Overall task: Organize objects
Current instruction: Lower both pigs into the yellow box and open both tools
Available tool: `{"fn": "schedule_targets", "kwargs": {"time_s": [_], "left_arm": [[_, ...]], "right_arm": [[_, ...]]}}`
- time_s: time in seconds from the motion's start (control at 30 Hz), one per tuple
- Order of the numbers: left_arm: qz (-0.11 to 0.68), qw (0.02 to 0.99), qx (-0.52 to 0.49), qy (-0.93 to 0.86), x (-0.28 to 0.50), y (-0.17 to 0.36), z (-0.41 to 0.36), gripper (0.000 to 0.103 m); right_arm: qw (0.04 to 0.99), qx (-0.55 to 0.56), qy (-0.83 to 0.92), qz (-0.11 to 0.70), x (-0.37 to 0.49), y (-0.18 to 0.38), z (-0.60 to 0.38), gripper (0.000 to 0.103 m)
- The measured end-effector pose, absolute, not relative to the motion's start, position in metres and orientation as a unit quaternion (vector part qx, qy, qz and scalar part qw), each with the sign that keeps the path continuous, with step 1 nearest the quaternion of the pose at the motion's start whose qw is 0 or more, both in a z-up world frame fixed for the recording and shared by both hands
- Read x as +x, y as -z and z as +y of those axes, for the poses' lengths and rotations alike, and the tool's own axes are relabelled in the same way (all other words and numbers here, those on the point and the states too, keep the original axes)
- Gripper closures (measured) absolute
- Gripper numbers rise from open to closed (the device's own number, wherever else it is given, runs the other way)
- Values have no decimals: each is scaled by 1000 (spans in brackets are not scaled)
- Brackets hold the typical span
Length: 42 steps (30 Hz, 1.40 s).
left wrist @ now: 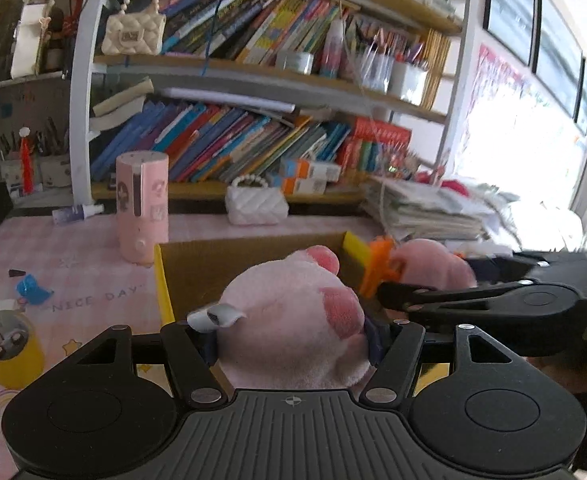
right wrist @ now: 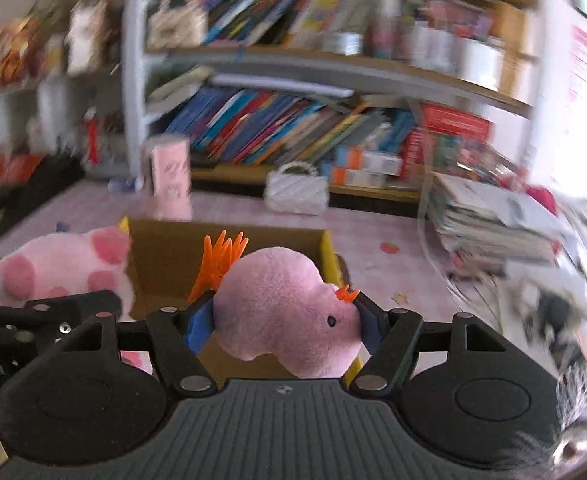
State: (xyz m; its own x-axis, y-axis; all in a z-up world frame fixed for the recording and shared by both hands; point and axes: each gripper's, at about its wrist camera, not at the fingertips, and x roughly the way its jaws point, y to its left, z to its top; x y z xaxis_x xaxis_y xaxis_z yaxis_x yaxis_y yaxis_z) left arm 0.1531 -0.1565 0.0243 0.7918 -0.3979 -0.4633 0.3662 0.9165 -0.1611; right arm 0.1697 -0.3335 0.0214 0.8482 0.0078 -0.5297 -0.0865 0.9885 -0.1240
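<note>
- A yellow roll of tape [left wrist: 7,354], a blue scrap [left wrist: 33,290] and a tall pink cylindrical container [left wrist: 142,208] are sitting on the left part of the pink checked counter [left wrist: 73,256], well clear of both hands.
- The left gripper [left wrist: 293,334] is clamping a pale pink plush toy with darker pink spots [left wrist: 293,320]; its jaws are standing about half open and pressing into the toy's sides, just before the near edge of the open brown cardboard box with yellow flaps [left wrist: 197,264].
- Risk here, as I judge it: the soft body is squashing under the pads, so it could be slipping out before it is over the box, or catching on the near wall and tipping the box.
- The right gripper [right wrist: 285,330] is squeezing a deeper pink plush creature with orange spikes [right wrist: 289,308] between jaws set roughly half apart, in front of the same box [right wrist: 165,256].
- Risk here: the two grippers are travelling close beside each other, so they could be knocking together over the narrow opening; the blur in the right view suggests quick motion, which makes a bump likelier.
- A leaning stack of papers [right wrist: 489,224] is lying to the right, near enough for a wide swing to be brushing it.
</note>
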Motion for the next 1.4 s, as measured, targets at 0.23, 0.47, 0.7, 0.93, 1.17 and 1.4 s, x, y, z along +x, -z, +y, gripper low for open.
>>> {"fn": "schedule_targets", "kwargs": {"time_s": [0.23,0.47,0.7,0.93,1.17,1.4], "left_arm": [[282,944,-14,172,185,-7,-166,38],[308,938,5,162,194,13,-177,37],[299,940,37,162,200,16,-183,36],[303,937,42,170,206,16,-186,33],[258,950,-10,174,184,-4,-172,14],[196,964,-49,174,143,-41,-147,10]], "right_arm": [[929,-151,-94,326,224,11,-328,35],[894,-188,-127,385,251,37,-327,35],[874,-236,-119,408,238,49,-321,34],[881,-225,-93,407,233,51,-323,33],[905,-204,-88,363,219,33,-327,12],[945,-146,-57,288,182,-10,-325,12]]}}
